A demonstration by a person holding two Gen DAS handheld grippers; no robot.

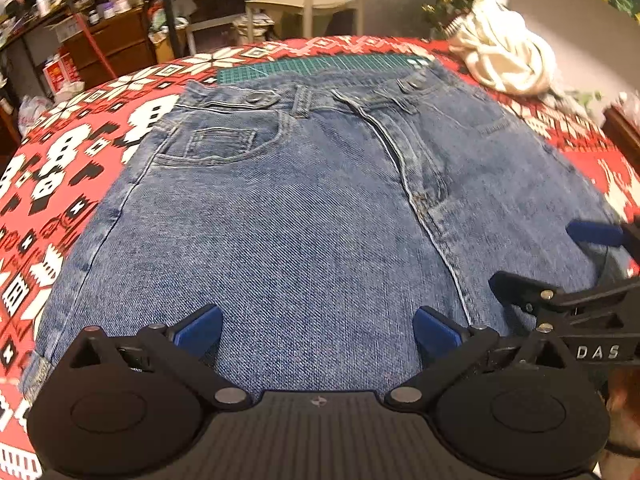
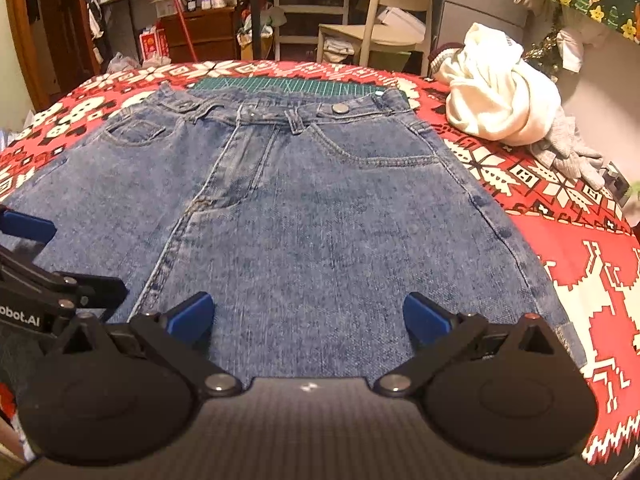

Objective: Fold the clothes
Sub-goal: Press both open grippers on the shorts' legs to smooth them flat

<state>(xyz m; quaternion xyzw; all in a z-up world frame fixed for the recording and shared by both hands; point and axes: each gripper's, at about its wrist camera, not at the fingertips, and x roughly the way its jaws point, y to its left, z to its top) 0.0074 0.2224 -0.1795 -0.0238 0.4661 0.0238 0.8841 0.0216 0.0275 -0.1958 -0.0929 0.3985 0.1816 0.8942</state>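
Note:
Blue jeans (image 1: 304,200) lie flat on the red patterned cloth (image 1: 60,168), waistband at the far side. My left gripper (image 1: 318,330) hovers just over the near part of the denim with its blue pads spread wide and nothing between them. In the right wrist view the same jeans (image 2: 320,208) fill the middle. My right gripper (image 2: 308,318) stands open over the right leg, its pads apart and clear of the fabric. Each gripper shows at the edge of the other's view: the right one (image 1: 560,256) and the left one (image 2: 52,252).
A crumpled white garment (image 2: 496,96) and a grey one (image 2: 568,152) lie at the far right of the red cloth (image 2: 572,240). A green cutting mat (image 2: 296,85) peeks out behind the waistband. A chair (image 2: 384,20), shelves and a cluttered desk stand beyond the table.

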